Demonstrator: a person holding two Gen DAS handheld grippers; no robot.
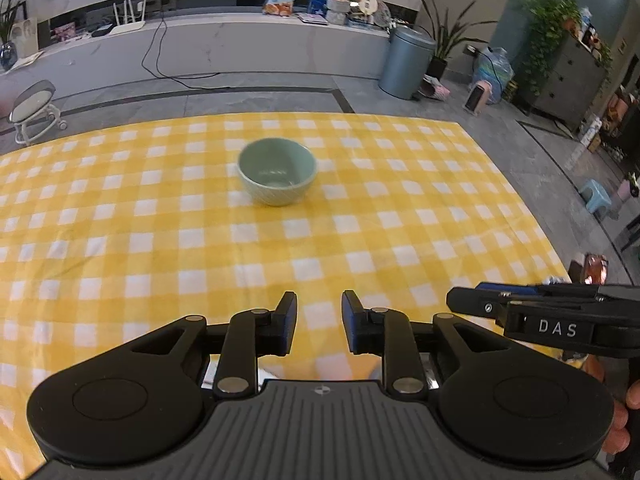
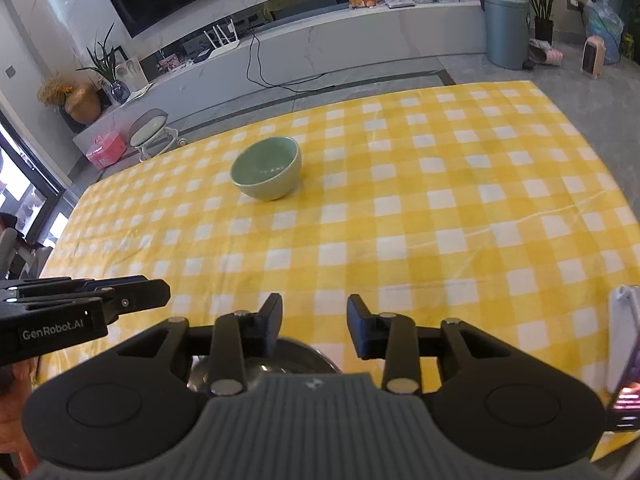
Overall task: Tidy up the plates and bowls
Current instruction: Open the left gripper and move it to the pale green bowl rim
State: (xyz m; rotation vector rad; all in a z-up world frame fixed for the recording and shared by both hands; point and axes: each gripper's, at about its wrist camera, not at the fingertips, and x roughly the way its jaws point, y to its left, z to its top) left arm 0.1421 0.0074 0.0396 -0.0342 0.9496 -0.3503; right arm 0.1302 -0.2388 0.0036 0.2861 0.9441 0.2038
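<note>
**Both grippers empty and hanging back, green bowl way out mid-table**

Left gripper (image 1: 319,312) has its jaws apart w/ nothing between them, just checkered cloth showing thru the gap. Right gripper (image 2: 314,316) same deal, spread and empty. They sit side by side at the near edge of the table; each one pokes into the other's view.

The green bowl (image 1: 277,171) is upright on the yellow checked tablecloth (image 1: 120,220), roughly mid-table, well apart from both grippers. Looks empty inside afaict. Under the right gripper there's a metal bowl (image 2: 288,360) right at the near edge, mostly hidden by the gripper body, so can't say much abt it. Some white device (image 2: 624,336) stands at the right edge of that view, near the table's side.

What could go sideways imo:

- Green bowl is glossy w/ a curved wall. Pinching the rim w/ two flat pads prob means it pivots or slips out, esp if grabbed off-centre.
- Cloth has creases. Nudging the bowl instead of lifting it could drag the cloth and shift everything on it.
- Metal bowl is basically out of sight below the right gripper, so dropping that hand down blind could clip its rim or shove it off the edge.
- Grippers are close together, so reaching w/ both at once risks them knocking each other.

No plates visible in either view btw.
</note>
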